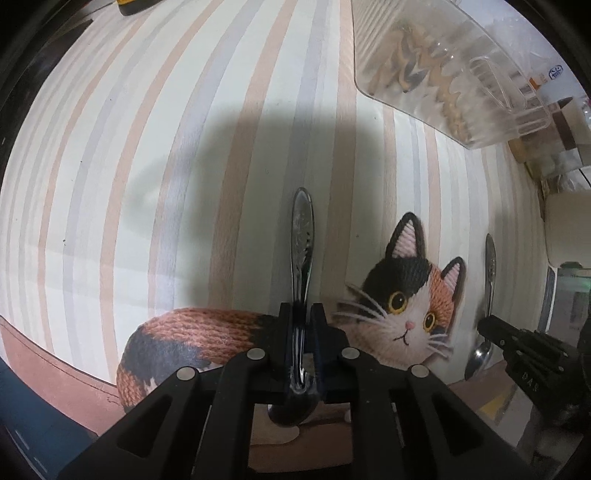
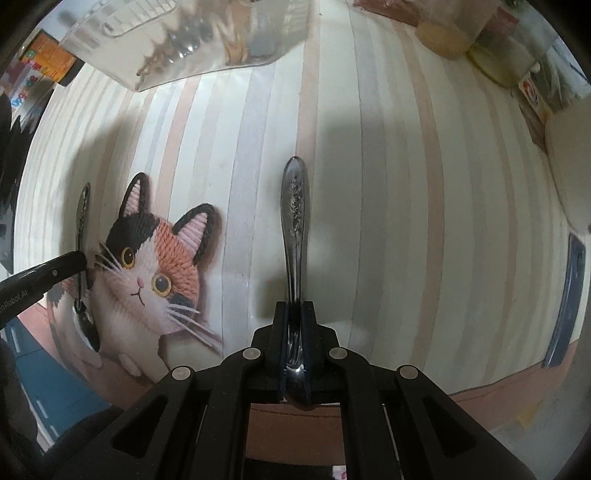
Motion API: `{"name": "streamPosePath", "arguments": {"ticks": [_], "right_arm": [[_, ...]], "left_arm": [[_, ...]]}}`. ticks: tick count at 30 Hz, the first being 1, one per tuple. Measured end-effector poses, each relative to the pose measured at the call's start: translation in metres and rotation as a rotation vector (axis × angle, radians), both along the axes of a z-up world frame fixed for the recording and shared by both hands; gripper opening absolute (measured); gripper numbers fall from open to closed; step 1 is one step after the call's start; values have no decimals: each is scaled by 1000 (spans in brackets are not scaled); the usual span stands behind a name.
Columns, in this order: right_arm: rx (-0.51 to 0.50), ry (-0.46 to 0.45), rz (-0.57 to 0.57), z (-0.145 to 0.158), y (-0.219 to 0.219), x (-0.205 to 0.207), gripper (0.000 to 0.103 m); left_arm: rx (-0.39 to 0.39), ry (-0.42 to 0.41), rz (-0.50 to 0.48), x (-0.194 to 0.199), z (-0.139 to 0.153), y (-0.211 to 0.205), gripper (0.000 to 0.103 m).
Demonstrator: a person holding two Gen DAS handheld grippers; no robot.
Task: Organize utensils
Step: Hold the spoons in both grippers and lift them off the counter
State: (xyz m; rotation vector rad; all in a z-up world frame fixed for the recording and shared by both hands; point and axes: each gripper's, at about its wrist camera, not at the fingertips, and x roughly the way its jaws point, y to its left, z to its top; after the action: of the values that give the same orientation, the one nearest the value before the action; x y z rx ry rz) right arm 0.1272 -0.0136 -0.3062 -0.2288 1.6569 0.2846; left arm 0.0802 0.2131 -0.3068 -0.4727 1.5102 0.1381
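My left gripper (image 1: 301, 310) is shut on a steel spoon (image 1: 303, 236), handle pointing forward, bowl back between the fingers. My right gripper (image 2: 294, 308) is shut on a second steel spoon (image 2: 293, 210), held the same way. Each shows in the other's view: the right gripper (image 1: 491, 325) with its spoon (image 1: 490, 266) at the left view's right edge, the left gripper (image 2: 74, 260) with its spoon (image 2: 82, 218) at the right view's left edge. A clear plastic organizer tray (image 1: 443, 66) lies ahead at the far side; it also shows in the right wrist view (image 2: 192, 40).
Both grippers hover over a striped mat (image 1: 147, 147) printed with a calico cat (image 1: 413, 306). Jars and packets (image 2: 509, 55) stand at the back right. A dark flat object (image 2: 567, 295) lies at the mat's right edge. A yellow-black item (image 1: 136, 5) sits far left.
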Motion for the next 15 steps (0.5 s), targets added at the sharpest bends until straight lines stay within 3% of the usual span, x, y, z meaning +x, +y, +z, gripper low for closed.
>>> {"name": "streamPosePath", "arguments": {"ticks": [8,10,15], "right_arm": [[-6,14,-3,3,-12,2,13],[-18,5,15,5,-11,2,13],[-41,-25,11,8,-3,-3,7]], "left_arm": [[19,17,-8,-2,5,-13,9],[35,17,-5,-3,5,-18,5],[99,4,-28,5,6,-45,3]]}}
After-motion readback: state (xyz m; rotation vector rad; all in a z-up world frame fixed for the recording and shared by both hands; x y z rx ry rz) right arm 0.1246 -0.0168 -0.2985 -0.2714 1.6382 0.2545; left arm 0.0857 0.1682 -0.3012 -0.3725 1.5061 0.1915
